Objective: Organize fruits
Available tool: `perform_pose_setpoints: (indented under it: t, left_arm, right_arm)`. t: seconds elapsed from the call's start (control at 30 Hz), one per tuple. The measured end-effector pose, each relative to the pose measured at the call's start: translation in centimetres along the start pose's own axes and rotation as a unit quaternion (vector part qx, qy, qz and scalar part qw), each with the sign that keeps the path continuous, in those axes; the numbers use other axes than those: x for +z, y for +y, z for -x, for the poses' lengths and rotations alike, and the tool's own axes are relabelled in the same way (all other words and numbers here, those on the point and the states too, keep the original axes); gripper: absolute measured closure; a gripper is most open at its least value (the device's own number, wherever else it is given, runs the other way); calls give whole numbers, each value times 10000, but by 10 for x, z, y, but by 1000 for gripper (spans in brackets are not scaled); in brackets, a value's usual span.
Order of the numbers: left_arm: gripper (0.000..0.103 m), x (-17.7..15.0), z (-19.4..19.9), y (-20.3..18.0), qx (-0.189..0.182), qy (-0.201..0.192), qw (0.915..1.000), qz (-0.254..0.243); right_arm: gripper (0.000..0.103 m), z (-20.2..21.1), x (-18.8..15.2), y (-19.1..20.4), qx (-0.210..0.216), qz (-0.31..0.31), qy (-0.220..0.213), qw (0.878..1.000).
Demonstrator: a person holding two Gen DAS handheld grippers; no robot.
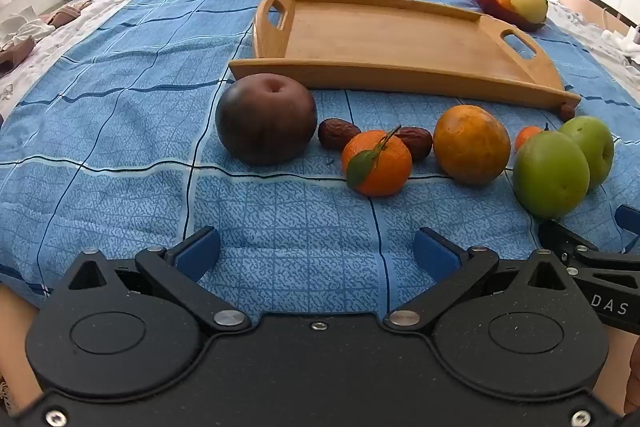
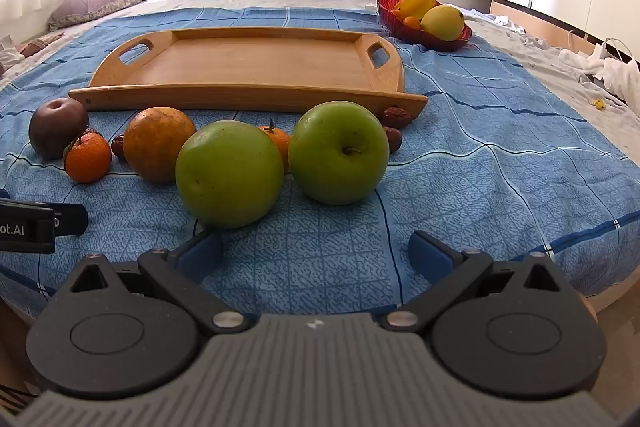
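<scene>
Both sets of fingers spread wide, holding nothing | left gripper [image 1: 318, 253], right gripper [image 2: 316, 253] low in frame | fruits on bed before empty wooden tray [image 2: 248, 65] | I'd centre right on near green apple [image 2: 230, 174] (round, may roll), then close gently.

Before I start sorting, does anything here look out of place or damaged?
Nothing looks damaged or spilled. Only the wooden tray is empty, while the fruits, such as the green apples, lie loose on the blue blanket before it.
</scene>
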State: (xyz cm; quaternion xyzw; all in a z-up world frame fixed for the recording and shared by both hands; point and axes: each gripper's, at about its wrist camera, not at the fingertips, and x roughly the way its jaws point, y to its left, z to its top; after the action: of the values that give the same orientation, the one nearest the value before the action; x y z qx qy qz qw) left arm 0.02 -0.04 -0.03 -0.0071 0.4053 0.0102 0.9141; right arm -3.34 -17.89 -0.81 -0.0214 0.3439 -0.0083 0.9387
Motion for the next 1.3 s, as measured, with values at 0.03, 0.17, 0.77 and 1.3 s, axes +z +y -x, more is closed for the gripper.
perform_pose_setpoints:
  t: [0.03,0.17,0.77,1.3]
  left_arm:
    - [0,0,0,0,1,-6,10000,-4]
    - [0,-1,0,0,-4,-15,10000,3]
    - [0,-1,-3,0,30,39,10000,-2]
    - [0,0,-3,1,35,48,10000,4]
  right_arm:
    - [0,0,0,0,0,1,0,10000]
    - [0,0,0,0,-2,3,1,10000]
    - [0,0,0,1,-8,13,4,10000]
    - [0,-1,-1,1,-16,20,-1,10000]
